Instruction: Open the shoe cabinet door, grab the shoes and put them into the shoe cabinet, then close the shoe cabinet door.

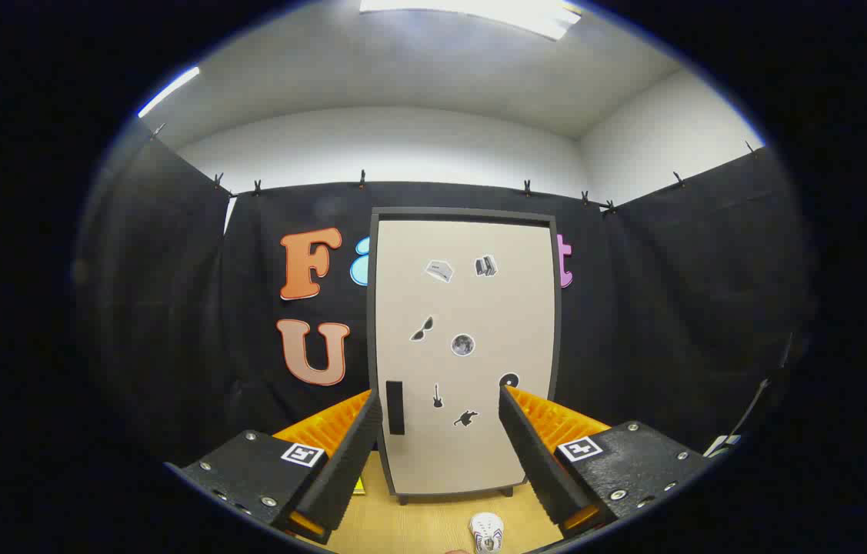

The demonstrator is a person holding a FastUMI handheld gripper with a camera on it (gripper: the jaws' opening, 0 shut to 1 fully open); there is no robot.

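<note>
The shoe cabinet stands upright on the wooden floor beyond my fingers, its pale door shut inside a dark frame. Small stickers dot the door. A dark vertical handle sits low on the door's left side, just right of my left fingertip. My gripper is open, nothing between the fingers, and the door's lower half shows in the gap. A white shoe with a patterned toe lies on the floor in front of the cabinet, below and between the fingers, partly cut off.
Black cloth walls close the booth behind the cabinet and on both sides. Light wooden floor runs from the cabinet toward me. A small yellow object lies on the floor by the cabinet's left foot.
</note>
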